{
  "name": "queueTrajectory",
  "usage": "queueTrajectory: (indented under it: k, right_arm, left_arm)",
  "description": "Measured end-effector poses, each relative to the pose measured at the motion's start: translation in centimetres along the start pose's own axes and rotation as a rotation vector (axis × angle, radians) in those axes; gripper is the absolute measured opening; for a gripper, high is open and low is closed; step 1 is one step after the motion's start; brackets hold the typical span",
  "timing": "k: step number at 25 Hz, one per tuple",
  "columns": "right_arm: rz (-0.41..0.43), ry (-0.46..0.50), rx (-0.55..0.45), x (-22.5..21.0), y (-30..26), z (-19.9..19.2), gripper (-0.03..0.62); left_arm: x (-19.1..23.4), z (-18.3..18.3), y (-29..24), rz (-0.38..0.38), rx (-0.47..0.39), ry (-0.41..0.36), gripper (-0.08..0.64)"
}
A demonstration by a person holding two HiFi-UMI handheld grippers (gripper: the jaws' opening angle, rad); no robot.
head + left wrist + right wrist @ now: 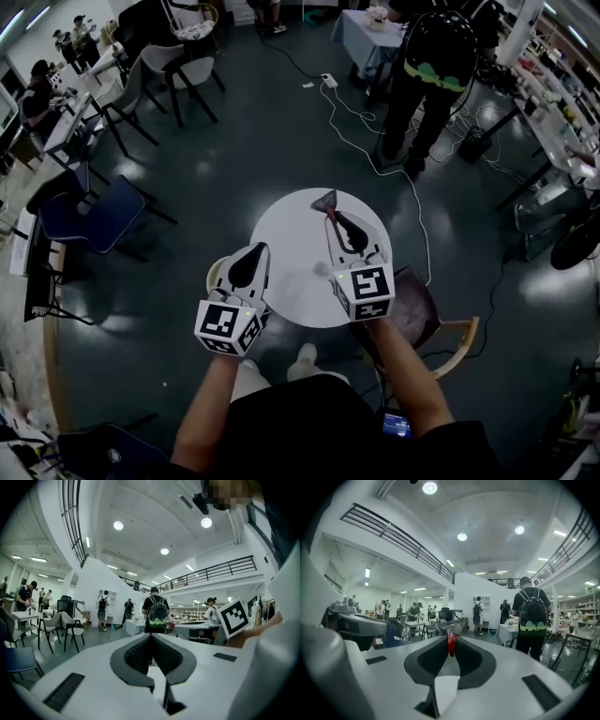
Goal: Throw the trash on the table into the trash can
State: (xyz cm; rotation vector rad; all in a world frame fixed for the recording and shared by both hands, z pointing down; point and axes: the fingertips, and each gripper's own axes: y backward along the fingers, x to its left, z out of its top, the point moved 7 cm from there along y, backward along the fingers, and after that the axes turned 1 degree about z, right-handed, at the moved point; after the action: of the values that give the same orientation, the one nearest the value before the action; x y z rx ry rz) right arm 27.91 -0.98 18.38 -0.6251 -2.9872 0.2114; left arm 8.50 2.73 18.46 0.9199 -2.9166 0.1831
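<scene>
A crumpled clear wrapper with a red part (451,641) sticks out between the tips of my right gripper (451,645), which is shut on it. From the head view the wrapper (326,200) hangs over the far part of the round white table (295,281), held by the right gripper (333,216). My left gripper (260,249) hovers over the table's near left rim. Its jaws (151,637) are shut with nothing between them. A dark brown bin-like container (413,307) stands by the table's near right side.
A person with a black and green backpack (433,62) stands beyond the table. White cables (367,141) trail across the dark floor. A blue chair (92,217) stands left, a wooden chair (459,339) near right. Desks and more chairs line the room's edges.
</scene>
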Motion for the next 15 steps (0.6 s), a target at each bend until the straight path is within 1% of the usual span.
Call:
queueTrajectory:
  k: [4,9,15]
  right_arm:
    - [0.025,-0.005,-0.017,1.1,-0.5,0.7,0.058]
    - [0.045,-0.006,-0.029,2.6,-1.5,1.5,0.058]
    - [0.065,-0.004,-0.029,5.8,-3.2,1.9,0.06]
  left_arm:
    - [0.5,0.7,0.8,0.012,-0.016,0.048,0.015]
    - [1.3,1.5,1.3,0.011,-0.031,0.031,0.015]
    - [4.2,1.5,3.1,0.023,-0.034,0.023,0.015]
